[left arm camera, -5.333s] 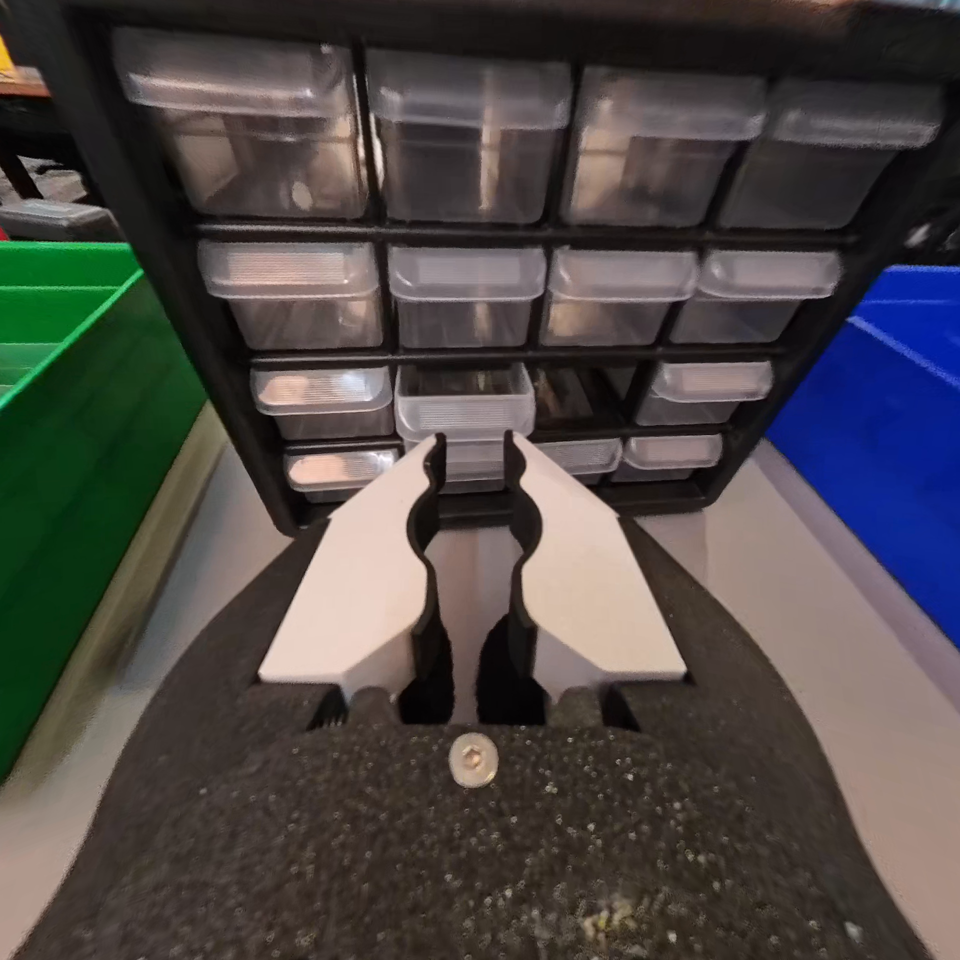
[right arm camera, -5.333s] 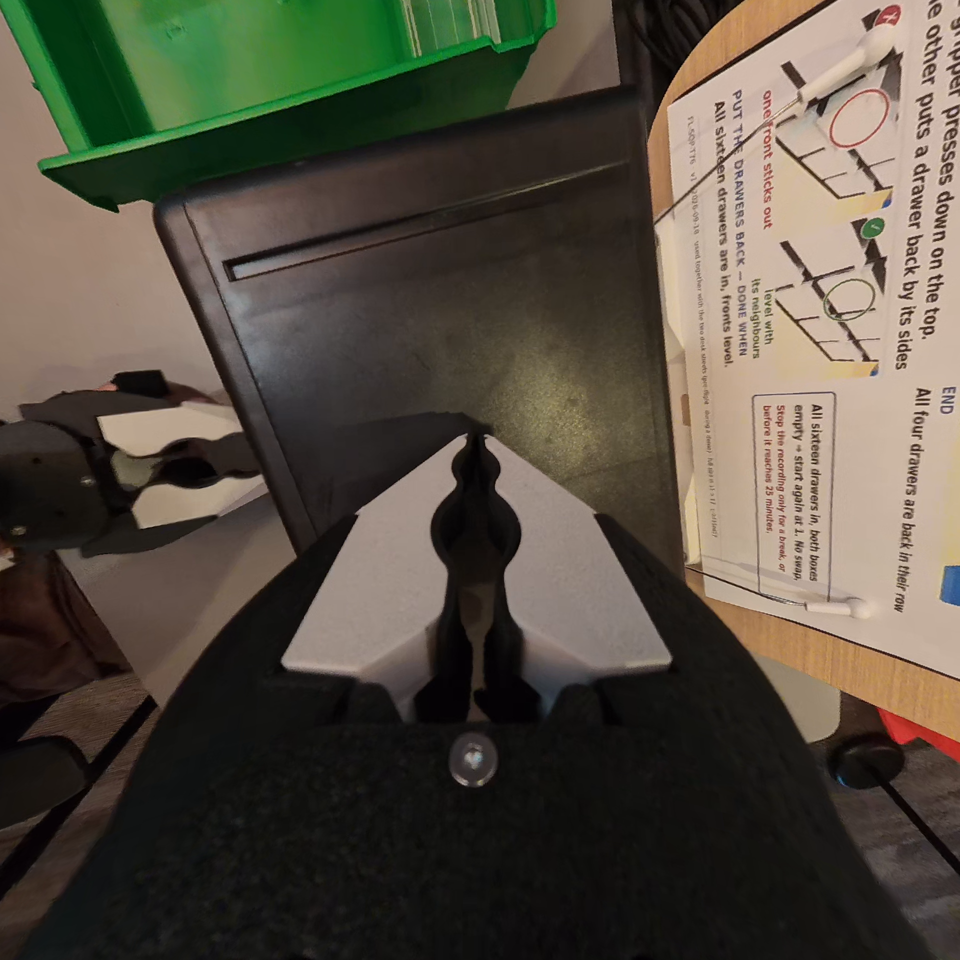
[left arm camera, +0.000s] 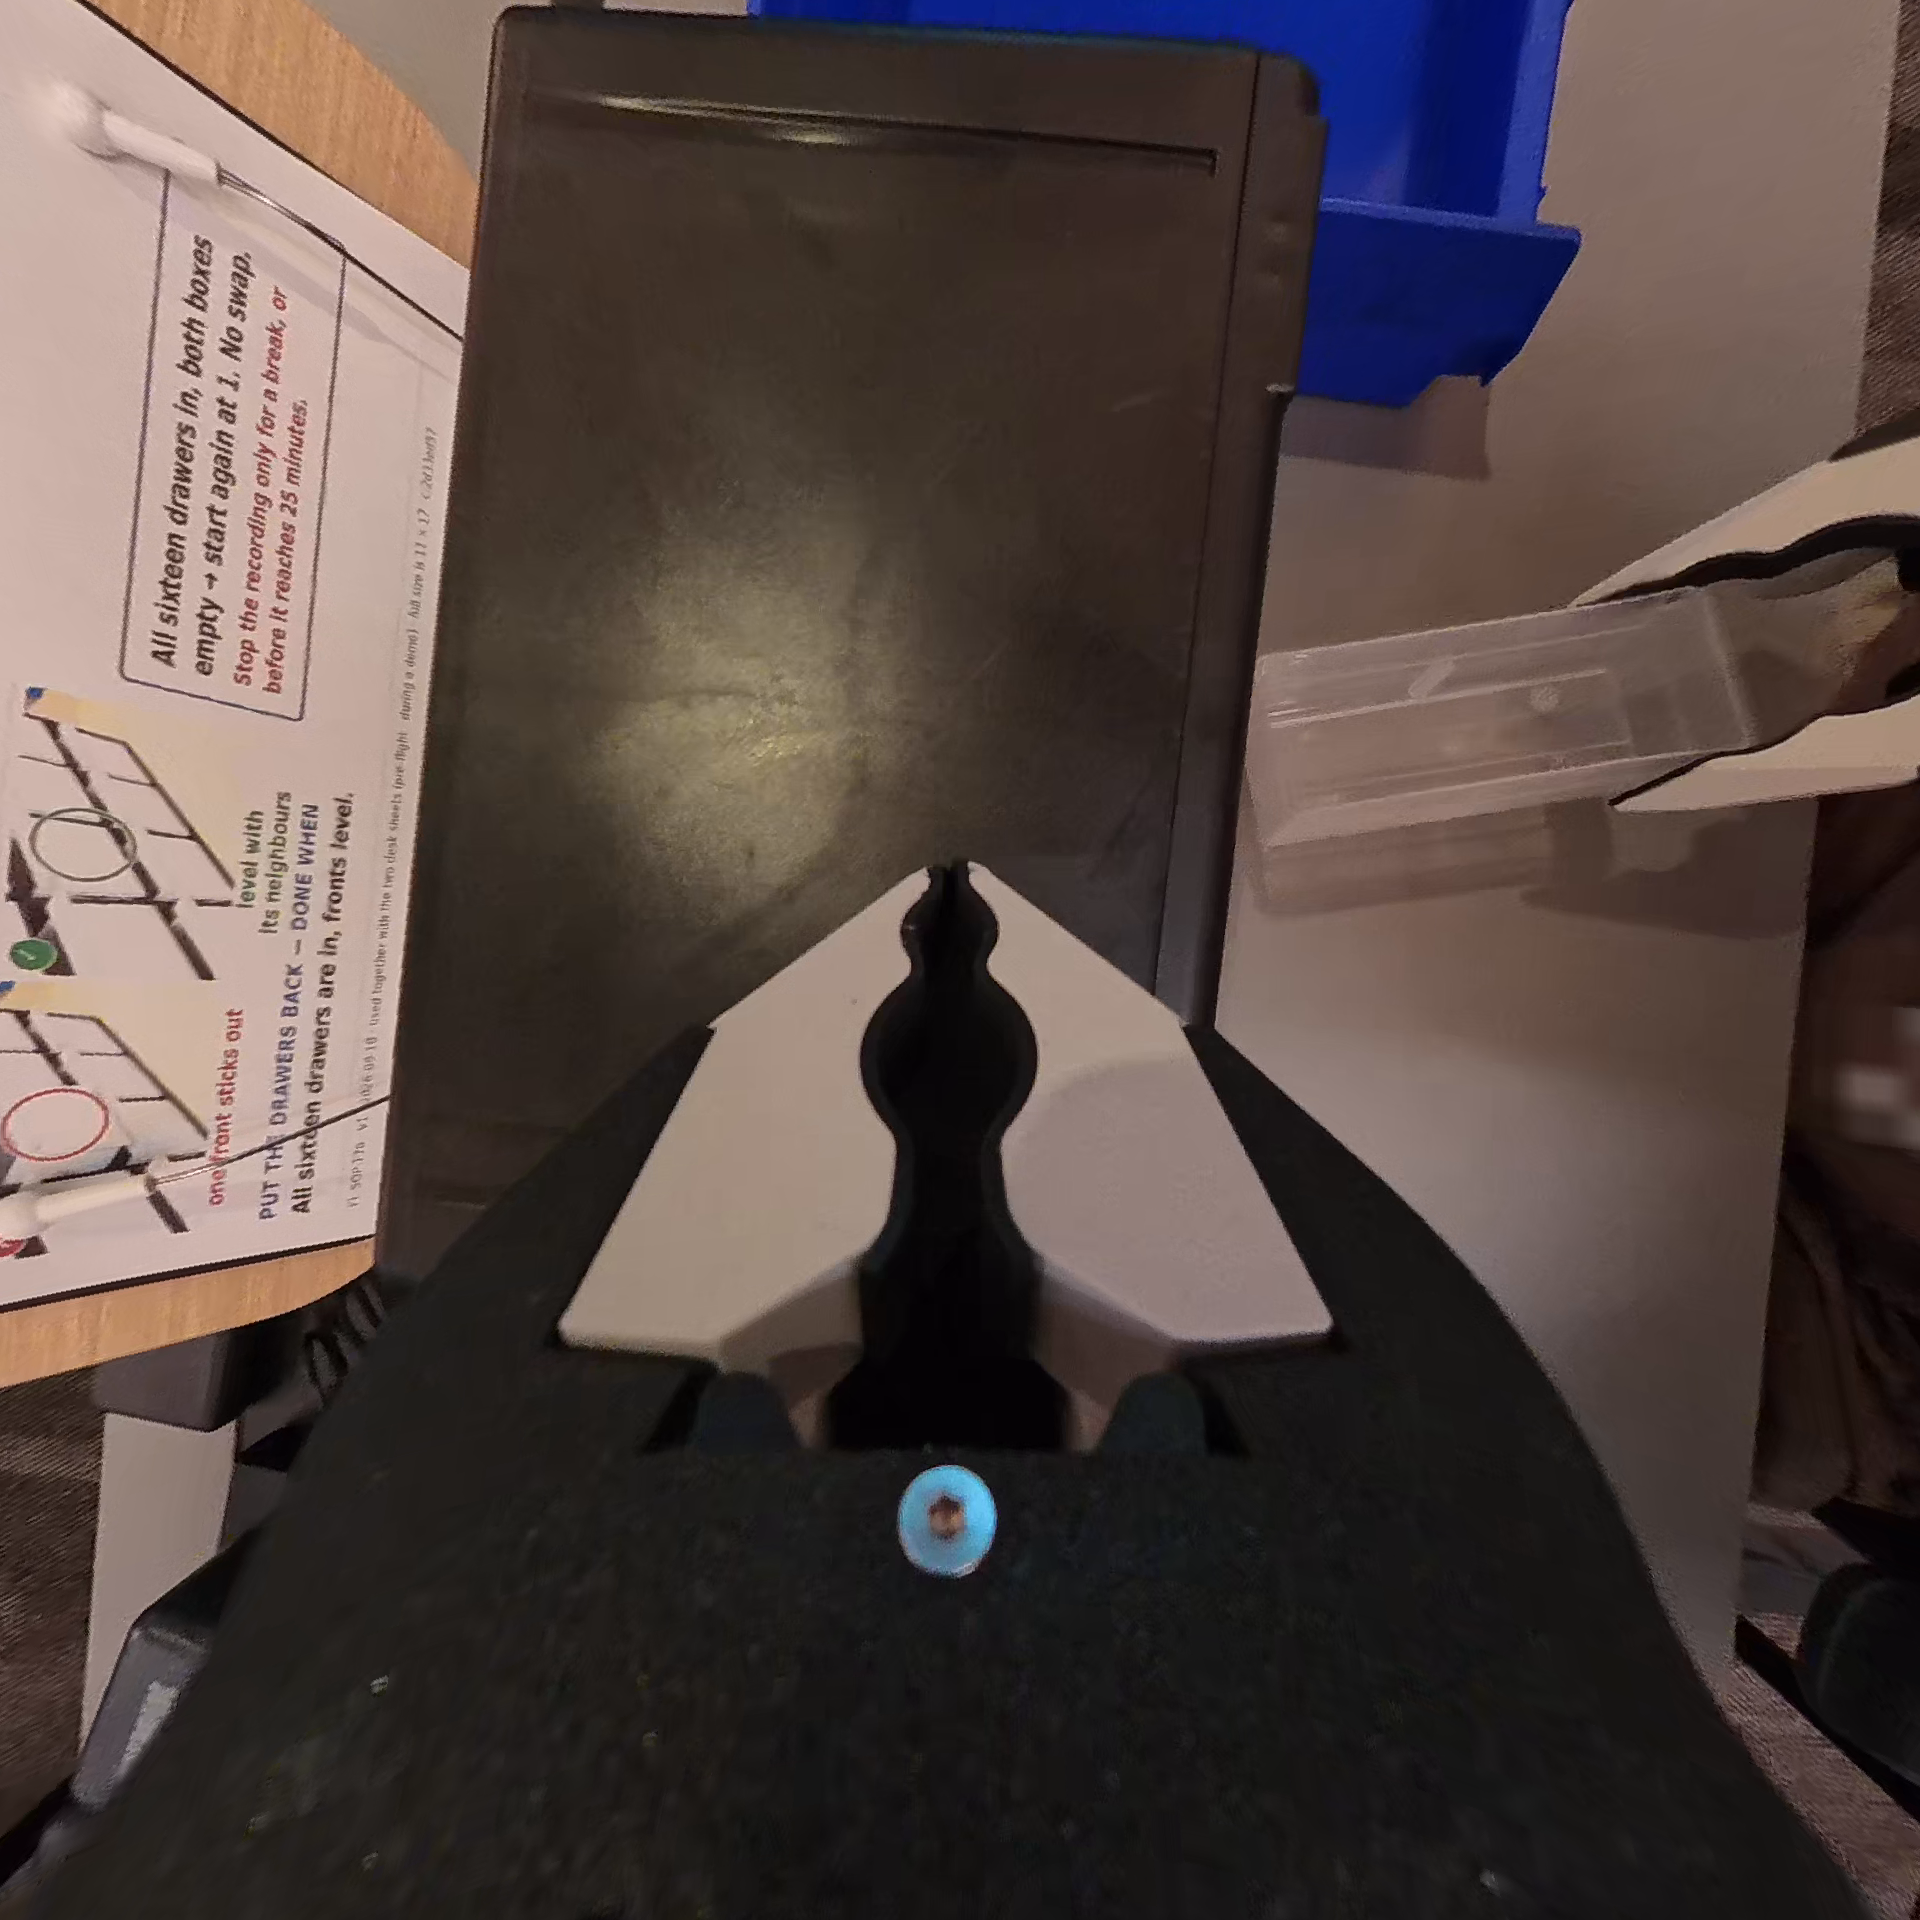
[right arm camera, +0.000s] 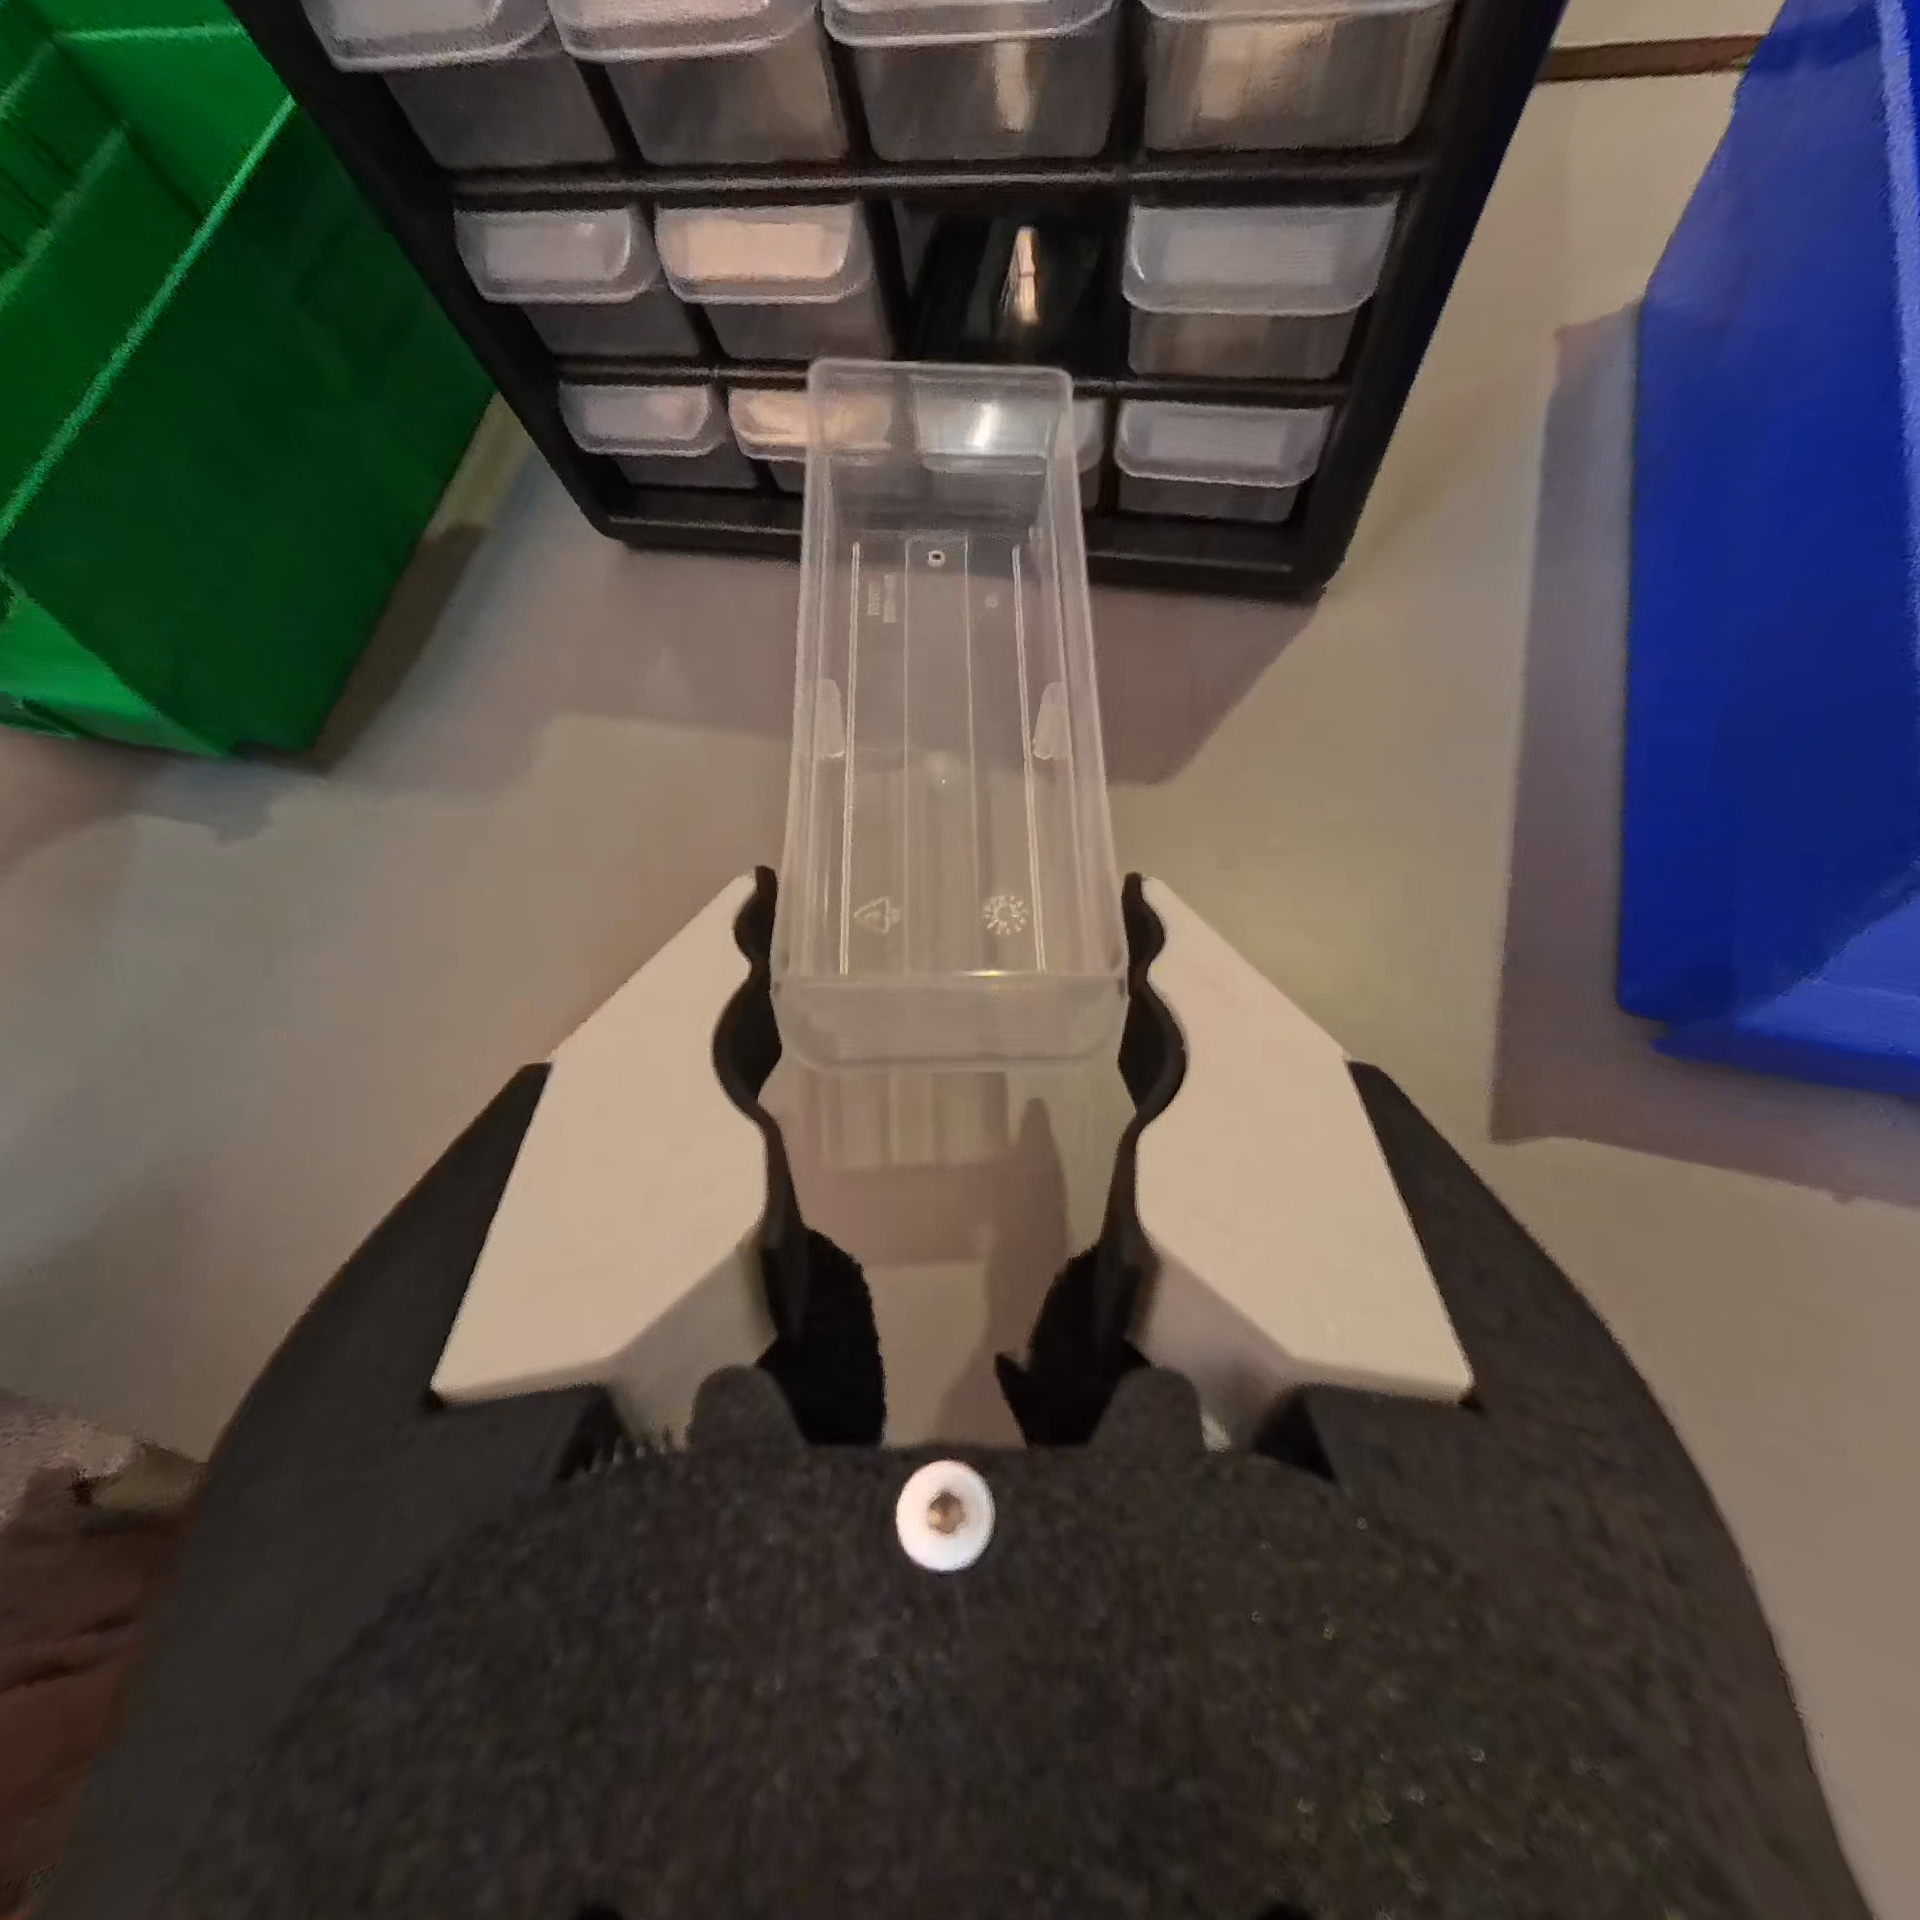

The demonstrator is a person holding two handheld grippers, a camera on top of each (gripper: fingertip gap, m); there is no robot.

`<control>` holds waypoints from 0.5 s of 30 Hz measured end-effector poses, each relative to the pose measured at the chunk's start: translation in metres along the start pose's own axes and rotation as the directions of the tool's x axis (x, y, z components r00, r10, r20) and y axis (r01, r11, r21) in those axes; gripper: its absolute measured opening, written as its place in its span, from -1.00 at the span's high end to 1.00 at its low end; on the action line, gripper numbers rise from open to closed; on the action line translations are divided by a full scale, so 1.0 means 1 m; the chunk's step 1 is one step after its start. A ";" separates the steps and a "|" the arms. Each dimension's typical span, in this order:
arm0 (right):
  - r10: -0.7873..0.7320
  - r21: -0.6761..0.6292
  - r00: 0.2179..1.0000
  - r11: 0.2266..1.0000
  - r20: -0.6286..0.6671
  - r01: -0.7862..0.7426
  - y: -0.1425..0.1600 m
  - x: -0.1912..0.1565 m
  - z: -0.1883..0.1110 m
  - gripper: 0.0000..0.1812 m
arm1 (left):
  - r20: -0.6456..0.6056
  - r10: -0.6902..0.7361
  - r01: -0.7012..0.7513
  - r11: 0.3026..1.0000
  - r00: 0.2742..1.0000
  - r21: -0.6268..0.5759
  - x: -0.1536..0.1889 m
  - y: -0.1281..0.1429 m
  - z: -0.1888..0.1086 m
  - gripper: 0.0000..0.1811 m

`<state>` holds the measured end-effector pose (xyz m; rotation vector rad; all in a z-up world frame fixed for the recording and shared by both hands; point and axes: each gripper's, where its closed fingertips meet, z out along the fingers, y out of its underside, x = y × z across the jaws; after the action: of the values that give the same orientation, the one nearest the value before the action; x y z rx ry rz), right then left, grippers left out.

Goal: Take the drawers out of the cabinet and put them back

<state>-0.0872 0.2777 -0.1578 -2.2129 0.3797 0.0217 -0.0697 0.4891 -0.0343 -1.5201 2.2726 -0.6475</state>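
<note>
One clear drawer (right arm camera: 940,727) is pinched in your right gripper (right arm camera: 945,935); align it squarely with the empty slot (right arm camera: 1008,281), apparently third row. Left gripper (left arm camera: 948,878), pressed together, steadies the cabinet (left arm camera: 831,540).

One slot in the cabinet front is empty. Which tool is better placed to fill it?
Right. The right tool grips a clear drawer facing the empty slot. The left tool is shut at the cabinet top.
</note>
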 end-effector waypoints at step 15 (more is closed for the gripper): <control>-0.007 -0.072 0.995 0.997 -0.095 0.000 -0.034 0.007 0.033 0.27 | 0.037 0.035 -0.035 0.999 0.999 -0.007 0.000 0.000 0.000 1.00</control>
<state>-0.0675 0.3215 -0.1533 -2.2916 0.4342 -0.0733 -0.0699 0.4896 -0.0344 -1.4797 2.2712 -0.5979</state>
